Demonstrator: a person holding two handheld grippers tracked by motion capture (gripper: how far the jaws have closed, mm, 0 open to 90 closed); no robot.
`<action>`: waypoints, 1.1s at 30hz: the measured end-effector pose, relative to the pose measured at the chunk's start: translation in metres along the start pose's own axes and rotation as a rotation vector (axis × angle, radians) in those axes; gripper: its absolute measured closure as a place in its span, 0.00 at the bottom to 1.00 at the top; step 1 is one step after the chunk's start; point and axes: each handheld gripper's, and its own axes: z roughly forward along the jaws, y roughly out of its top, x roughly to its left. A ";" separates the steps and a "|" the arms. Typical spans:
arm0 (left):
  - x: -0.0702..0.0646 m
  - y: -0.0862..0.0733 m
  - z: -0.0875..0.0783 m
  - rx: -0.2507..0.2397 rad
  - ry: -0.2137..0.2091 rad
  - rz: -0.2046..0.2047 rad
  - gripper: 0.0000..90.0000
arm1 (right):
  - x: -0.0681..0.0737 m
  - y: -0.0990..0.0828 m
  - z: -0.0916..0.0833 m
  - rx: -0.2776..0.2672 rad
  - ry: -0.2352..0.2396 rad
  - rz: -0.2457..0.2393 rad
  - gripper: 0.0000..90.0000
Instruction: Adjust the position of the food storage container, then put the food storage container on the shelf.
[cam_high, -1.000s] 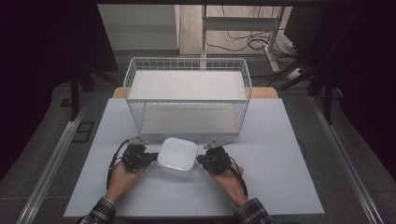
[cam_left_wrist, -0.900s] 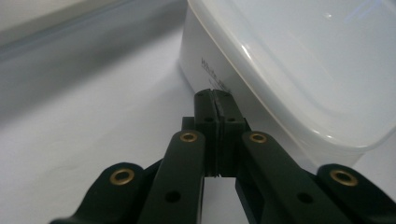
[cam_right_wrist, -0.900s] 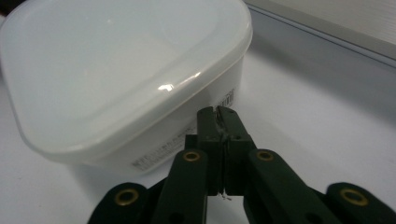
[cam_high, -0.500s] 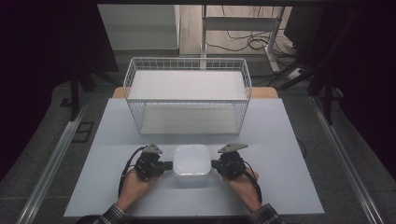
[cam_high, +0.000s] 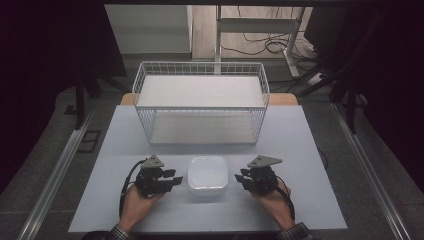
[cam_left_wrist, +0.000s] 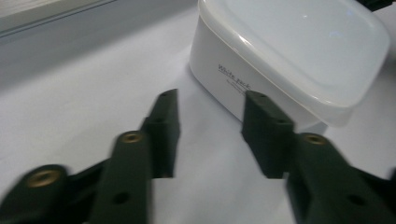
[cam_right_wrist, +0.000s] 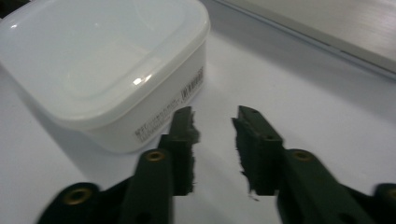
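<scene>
- The white lidded box (cam_high: 207, 173) sits flat on the pale table (cam_high: 310, 150), near my edge of it, with its lid on.
- My left gripper (cam_high: 172, 180) lies just to the left of the box in the high view, jaws pointing at its side.
- Those jaws have just been opening. In the left gripper view (cam_left_wrist: 210, 126) a clear gap stands between them with bare table showing through, and nothing is between them.
- One left jaw tip looks very close to the box wall below its printed lettering; I think it is just clear of the wall, but the blur leaves me unsure.
- My right gripper (cam_high: 240, 179) lies just to the right of the box, facing its other side.
- Its jaws have also just been opening. In the right gripper view (cam_right_wrist: 212, 133) they stand apart over bare table, with the box (cam_right_wrist: 100, 70) up and to the left of them, beside the tips and not between them.
- Neither pair of jaws grips anything.
- The wire basket (cam_high: 200, 67) stands farther back on the table, well apart from the box and both hands.
</scene>
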 end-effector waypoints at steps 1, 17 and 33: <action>-0.001 -0.002 -0.001 -0.011 -0.001 0.006 0.45 | -0.001 -0.002 -0.002 -0.006 -0.003 -0.005 0.58; -0.005 -0.013 -0.005 -0.035 -0.018 0.078 0.05 | -0.005 -0.007 -0.001 -0.030 0.062 0.014 0.05; -0.011 0.018 -0.001 -0.047 -0.087 0.054 0.05 | 0.001 0.020 0.000 -0.078 0.170 0.082 0.03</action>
